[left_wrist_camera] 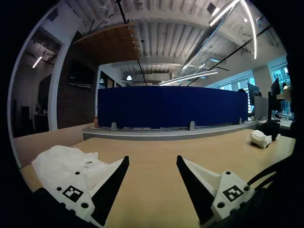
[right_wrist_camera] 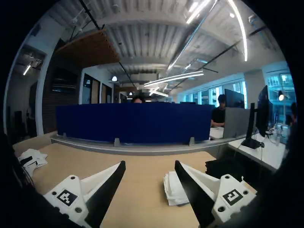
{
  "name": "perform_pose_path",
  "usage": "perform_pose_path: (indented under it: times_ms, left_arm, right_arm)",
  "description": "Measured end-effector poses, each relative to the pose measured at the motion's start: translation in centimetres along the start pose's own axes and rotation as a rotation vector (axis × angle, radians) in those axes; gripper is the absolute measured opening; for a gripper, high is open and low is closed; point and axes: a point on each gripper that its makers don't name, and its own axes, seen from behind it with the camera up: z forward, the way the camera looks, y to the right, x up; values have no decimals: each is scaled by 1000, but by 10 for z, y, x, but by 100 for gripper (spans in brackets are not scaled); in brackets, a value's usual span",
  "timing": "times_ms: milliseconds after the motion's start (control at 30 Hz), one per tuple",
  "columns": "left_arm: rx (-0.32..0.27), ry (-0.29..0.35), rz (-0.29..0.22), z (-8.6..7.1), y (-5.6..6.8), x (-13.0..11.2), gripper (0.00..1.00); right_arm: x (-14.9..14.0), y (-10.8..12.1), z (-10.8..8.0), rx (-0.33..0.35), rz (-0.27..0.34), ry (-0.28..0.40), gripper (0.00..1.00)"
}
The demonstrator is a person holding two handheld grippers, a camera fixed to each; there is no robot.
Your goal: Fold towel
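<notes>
The left gripper (left_wrist_camera: 152, 157) hangs wide open and empty over the counter (left_wrist_camera: 159, 182), with a loose white towel (left_wrist_camera: 64, 163) lying at its eight o'clock, likely the next one to fold. The right gripper (right_wrist_camera: 149, 162) gapes empty too, a folded stack (right_wrist_camera: 171, 188) at its five o'clock, probably set aside as done.

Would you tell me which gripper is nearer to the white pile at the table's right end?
Right. The pile lies just beside the right gripper's right finger; from the left gripper it sits far off to the right.
</notes>
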Motion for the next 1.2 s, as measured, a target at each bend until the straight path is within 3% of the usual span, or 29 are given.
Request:
perform_pose_path:
  times_ms: [400,800,1200]
  left_arm:
    - [0,0,0,0,0,0,93]
    - [0,0,0,-1,0,0,93]
    - [0,0,0,0,-1,0,93]
  right_arm:
    - [-43,2,17,10,-24,37,100]
    - [-95,23,26,-25,27,20,100]
    - [-118,21,27,-13,10,36,100]
